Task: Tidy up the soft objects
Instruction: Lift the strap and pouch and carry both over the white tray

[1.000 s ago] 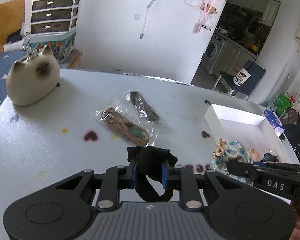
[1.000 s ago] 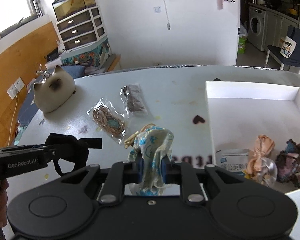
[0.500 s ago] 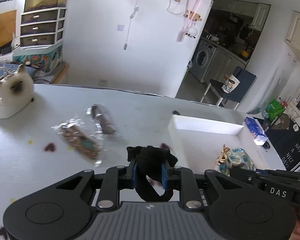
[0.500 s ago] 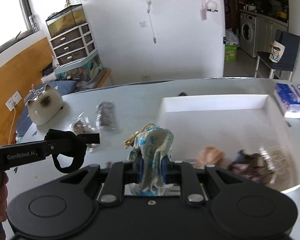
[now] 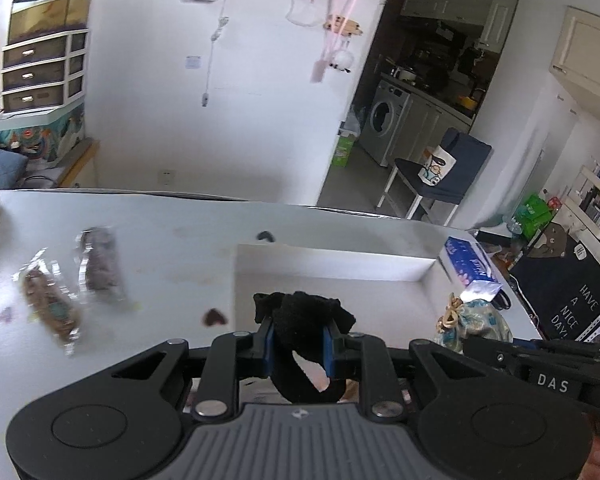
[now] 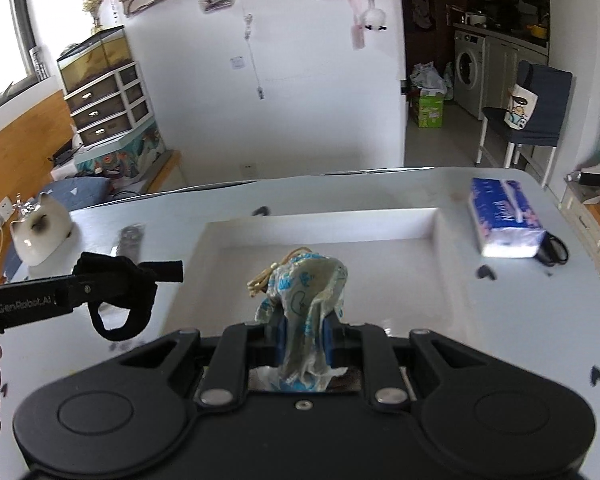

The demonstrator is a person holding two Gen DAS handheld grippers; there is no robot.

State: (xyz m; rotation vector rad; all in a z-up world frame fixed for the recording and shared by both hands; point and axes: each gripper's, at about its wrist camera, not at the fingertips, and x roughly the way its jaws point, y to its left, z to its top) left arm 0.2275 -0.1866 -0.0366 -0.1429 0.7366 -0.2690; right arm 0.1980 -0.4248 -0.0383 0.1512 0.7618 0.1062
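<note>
My left gripper (image 5: 299, 340) is shut on a black fabric band (image 5: 304, 320), held in the air at the left edge of the white box (image 5: 332, 258). The same band (image 6: 120, 292) hangs from the left gripper (image 6: 168, 272) in the right wrist view. My right gripper (image 6: 305, 332) is shut on a blue-and-white patterned cloth pouch (image 6: 306, 288) with a tan cord, above the white box (image 6: 320, 224). That pouch (image 5: 474, 320) shows at the right in the left wrist view. The box floor beneath the grippers is mostly hidden.
Two clear packets (image 5: 100, 268) (image 5: 50, 308) lie on the white table (image 5: 160, 232) to the left. A cat-shaped plush (image 6: 40, 232) sits at the far left. A blue tissue pack (image 6: 504, 216) lies right of the box, with a dark object (image 6: 554, 248) beside it.
Both grippers have travelled to the right across the table with their loads still held, from beside the packets to over the white box. The cat plush and packets have slid toward the left edge of view.
</note>
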